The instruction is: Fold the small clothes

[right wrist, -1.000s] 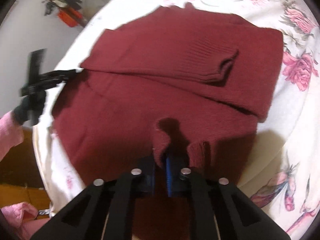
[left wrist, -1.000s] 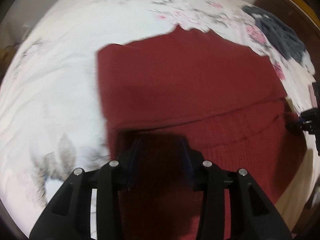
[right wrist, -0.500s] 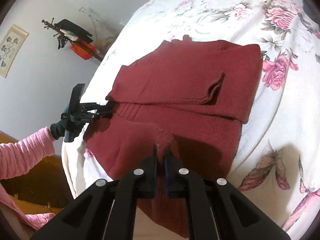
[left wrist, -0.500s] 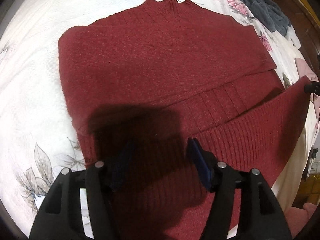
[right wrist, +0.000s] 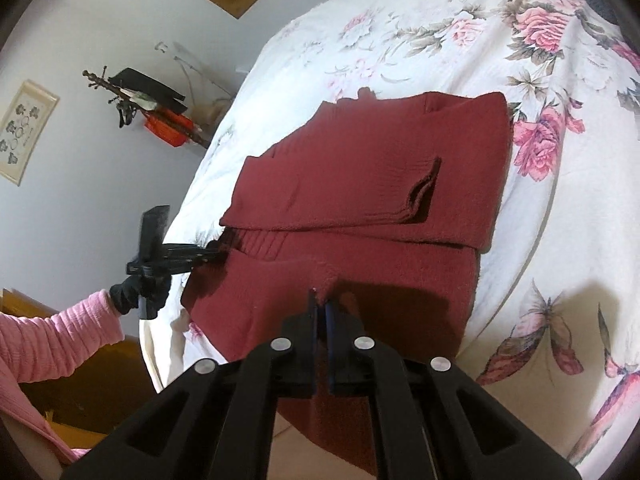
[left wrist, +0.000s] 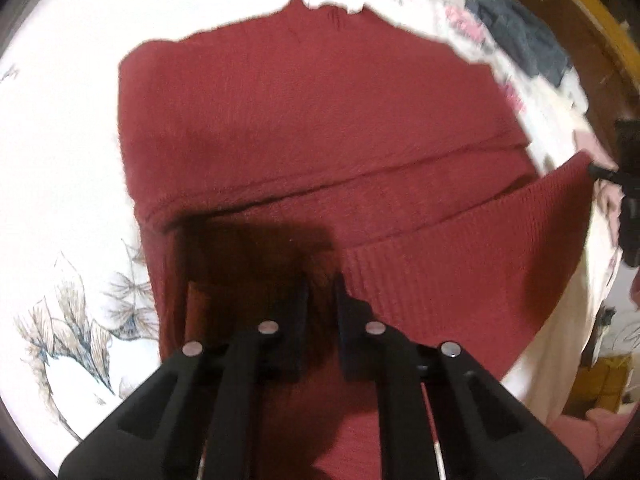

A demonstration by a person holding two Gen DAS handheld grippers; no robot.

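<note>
A dark red knit sweater lies on a white floral bedspread, its sleeves folded across the body. My left gripper is shut on one end of the ribbed bottom hem. From the right wrist view it shows at the sweater's left corner, held by a black-gloved hand. My right gripper is shut on the other end of the hem. The left wrist view catches it at the far right, holding that corner up. The hem hangs lifted between the two grippers.
A dark grey garment lies on the bed beyond the sweater, near a wooden bed frame. A pink sleeve reaches in at the left. The bed's edge drops just below the hem. A coat rack stands by the wall.
My left gripper went from wide open over the hem to shut on it. Both grippers have lifted, and the hem has come up off the bed.
</note>
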